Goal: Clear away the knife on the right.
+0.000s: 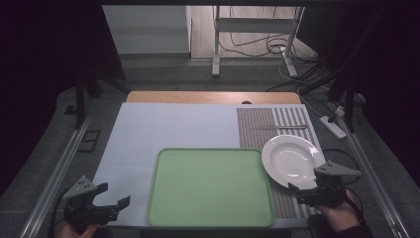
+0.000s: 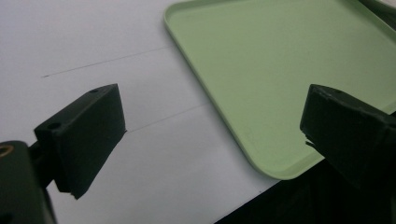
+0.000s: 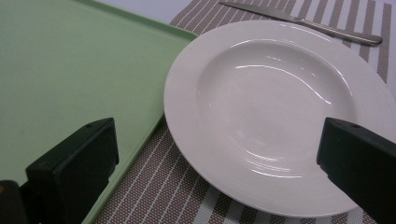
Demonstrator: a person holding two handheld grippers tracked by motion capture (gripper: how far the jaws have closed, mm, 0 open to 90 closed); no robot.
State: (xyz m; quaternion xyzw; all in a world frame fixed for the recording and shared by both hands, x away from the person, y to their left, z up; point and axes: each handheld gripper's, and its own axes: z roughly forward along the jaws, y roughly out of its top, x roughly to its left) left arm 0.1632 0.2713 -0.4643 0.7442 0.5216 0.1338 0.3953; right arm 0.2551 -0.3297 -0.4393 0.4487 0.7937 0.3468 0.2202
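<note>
The step in hand looked to be taking hold of the plate [image 3: 275, 112], which lay on the striped mat [image 3: 154, 186] at the right of the table, its left rim just beside or slightly over the edge of the green tray [image 1: 210, 187], with a knife [image 3: 299, 21] farther back on the mat. To do it well, I judged the right gripper [image 1: 317, 184] should come in low at the near rim, one jaw sliding under the lip and the other over it, then close firmly before lifting, since a glazed rim may slip. That gripper's jaws stood wide apart, holding nothing, its tip at the plate's near edge; whether it touched I could not tell. The left gripper [image 1: 111, 194] hovered open and empty over the table's near left corner, beside the tray.
</note>
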